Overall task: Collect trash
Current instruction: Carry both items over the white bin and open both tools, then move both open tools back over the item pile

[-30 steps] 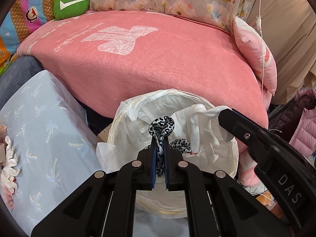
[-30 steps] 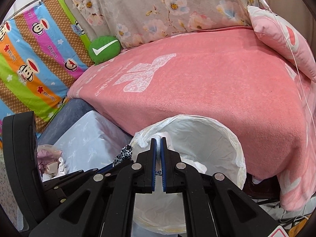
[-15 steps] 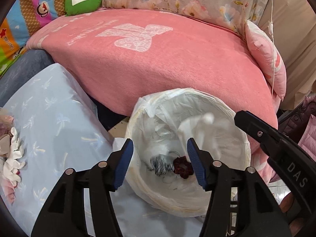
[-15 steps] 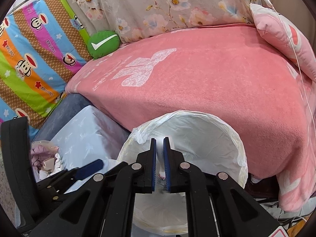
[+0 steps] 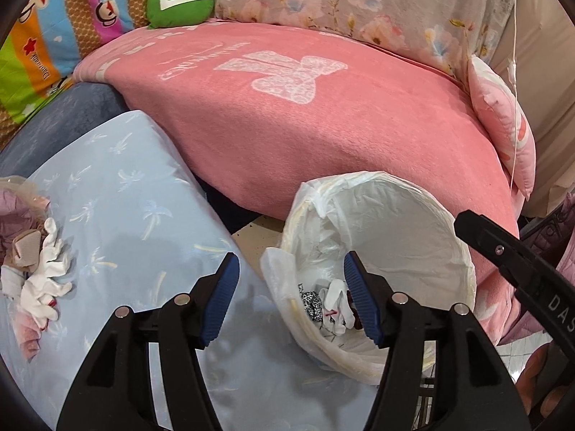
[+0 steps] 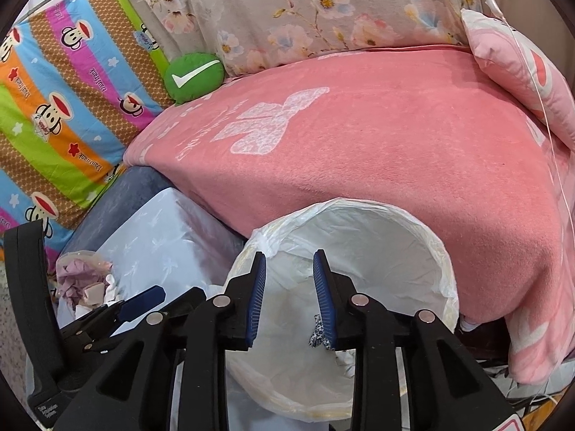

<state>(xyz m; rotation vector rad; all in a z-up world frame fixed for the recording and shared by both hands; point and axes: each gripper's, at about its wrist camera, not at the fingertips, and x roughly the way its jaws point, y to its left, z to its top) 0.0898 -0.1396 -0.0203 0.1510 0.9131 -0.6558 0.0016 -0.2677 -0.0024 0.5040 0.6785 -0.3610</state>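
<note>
pink blanket: beyond both sets of fingers, filling the far ground. blue cloth: under and ahead of the left finger of the left gripper. bin: white-lined, just ahead of the left gripper's right finger; in the right view its mouth lies directly ahead of and below the fingers. left gripper: fingers spread wide, holding nothing. right gripper: fingers parted moderately, holding nothing. trash pile: white and mauve scraps on the blue cloth, well left of the left gripper. trash in bin: leopard-print scrap, white wad, dark red piece, lying at the bottom between the left gripper's fingertips.
</note>
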